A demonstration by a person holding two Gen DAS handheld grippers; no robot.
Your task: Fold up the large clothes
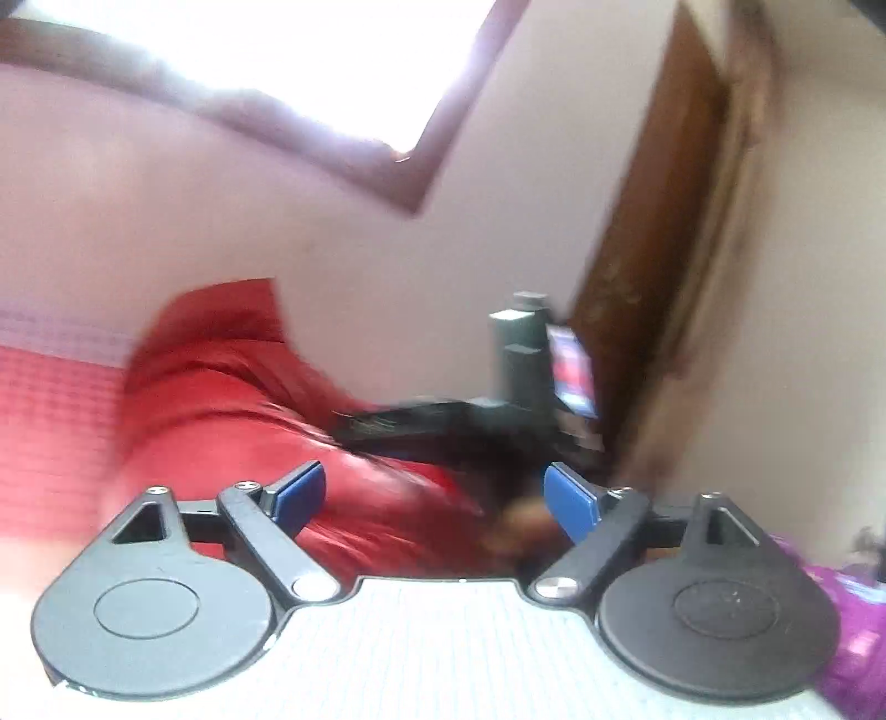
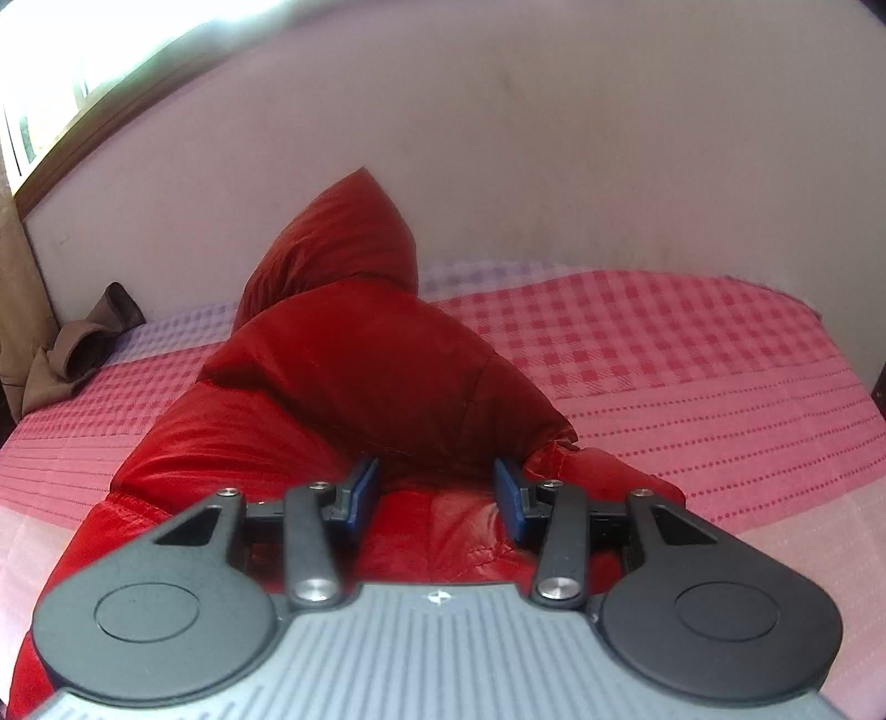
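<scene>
A shiny red puffer jacket [image 2: 354, 360] lies bunched on a pink checked bed cover [image 2: 692, 354], with one part standing up in a peak. My right gripper [image 2: 437, 498] is open just above the jacket's near part, its blue pads [image 2: 362, 495] apart with red fabric showing between them. In the blurred left wrist view the jacket [image 1: 232, 410] lies ahead and to the left. My left gripper [image 1: 434, 495] is open and empty, held above it. The right gripper's dark body with a lit screen [image 1: 573, 368] shows ahead of the left one.
A brown garment [image 2: 72, 349] lies at the bed's far left by the wall. A window [image 1: 310, 50] and a brown wooden door [image 1: 659, 266] are behind. Purple fabric [image 1: 853, 648] shows at the lower right of the left wrist view.
</scene>
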